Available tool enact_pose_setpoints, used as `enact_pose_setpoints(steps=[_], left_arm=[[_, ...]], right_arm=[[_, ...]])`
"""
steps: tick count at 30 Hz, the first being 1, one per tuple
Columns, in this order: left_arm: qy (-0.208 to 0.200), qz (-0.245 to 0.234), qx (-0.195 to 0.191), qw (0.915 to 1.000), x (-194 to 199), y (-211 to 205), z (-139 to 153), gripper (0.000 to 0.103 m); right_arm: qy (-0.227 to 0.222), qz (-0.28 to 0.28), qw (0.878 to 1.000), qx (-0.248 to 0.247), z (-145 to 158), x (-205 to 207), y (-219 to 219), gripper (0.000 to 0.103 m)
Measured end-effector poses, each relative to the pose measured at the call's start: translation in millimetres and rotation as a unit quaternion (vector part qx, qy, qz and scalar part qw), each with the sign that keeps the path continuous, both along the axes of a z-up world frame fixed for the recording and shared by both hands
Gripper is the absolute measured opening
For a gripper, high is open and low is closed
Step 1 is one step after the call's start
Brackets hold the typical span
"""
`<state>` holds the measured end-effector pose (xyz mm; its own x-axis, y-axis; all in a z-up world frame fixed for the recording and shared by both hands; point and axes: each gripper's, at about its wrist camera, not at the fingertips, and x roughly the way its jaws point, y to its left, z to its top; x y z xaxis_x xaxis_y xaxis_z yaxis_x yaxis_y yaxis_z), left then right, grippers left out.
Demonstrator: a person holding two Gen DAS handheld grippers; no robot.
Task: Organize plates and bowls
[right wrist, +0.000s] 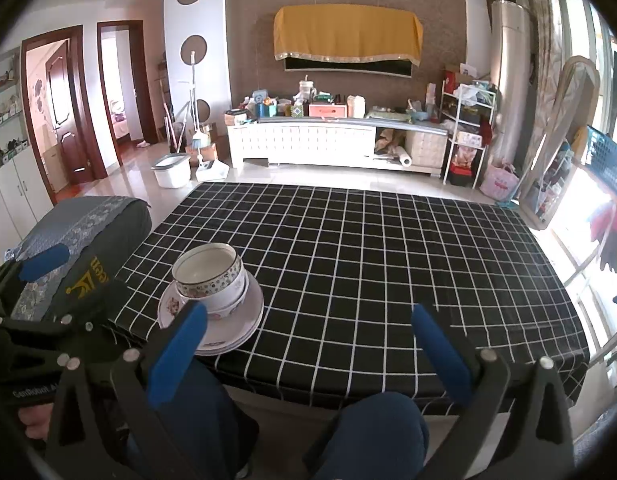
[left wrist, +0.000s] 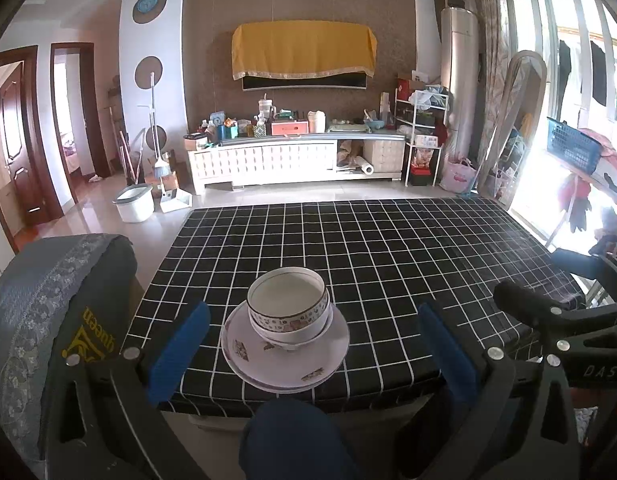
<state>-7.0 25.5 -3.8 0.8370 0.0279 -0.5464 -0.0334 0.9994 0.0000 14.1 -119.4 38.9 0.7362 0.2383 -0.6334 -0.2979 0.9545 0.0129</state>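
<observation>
Two nested floral bowls (left wrist: 289, 307) sit on a stack of white floral plates (left wrist: 284, 354) near the front edge of the black checked table (left wrist: 388, 248). My left gripper (left wrist: 314, 322) is open, pulled back short of the stack, blue pads wide on either side with nothing between them. In the right wrist view the bowls (right wrist: 210, 276) and plates (right wrist: 232, 328) lie at the left. My right gripper (right wrist: 308, 330) is open and empty over the table's front edge, to the right of the stack. Its left finger (right wrist: 180, 344) overlaps the plates' rim in view.
A grey patterned cushion (left wrist: 48, 300) lies left of the table. The person's knees in blue trousers (right wrist: 372, 432) are under the front edge. The right gripper's black body (left wrist: 568, 328) shows at the right of the left wrist view. A white TV cabinet (left wrist: 284, 160) and a bucket (left wrist: 134, 202) stand beyond.
</observation>
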Motion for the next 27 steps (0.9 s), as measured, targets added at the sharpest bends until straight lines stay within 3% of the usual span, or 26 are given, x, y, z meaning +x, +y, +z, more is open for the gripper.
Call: enact_pose_setpoints(steps=[27], left_arm=[[-0.001,-0.014,-0.005,0.9999,-3.6,3.9,0.4,0.103]], right_arm=[[0.002,0.001,1.0,0.0,1.2,-3.0,-0.4,0.103]])
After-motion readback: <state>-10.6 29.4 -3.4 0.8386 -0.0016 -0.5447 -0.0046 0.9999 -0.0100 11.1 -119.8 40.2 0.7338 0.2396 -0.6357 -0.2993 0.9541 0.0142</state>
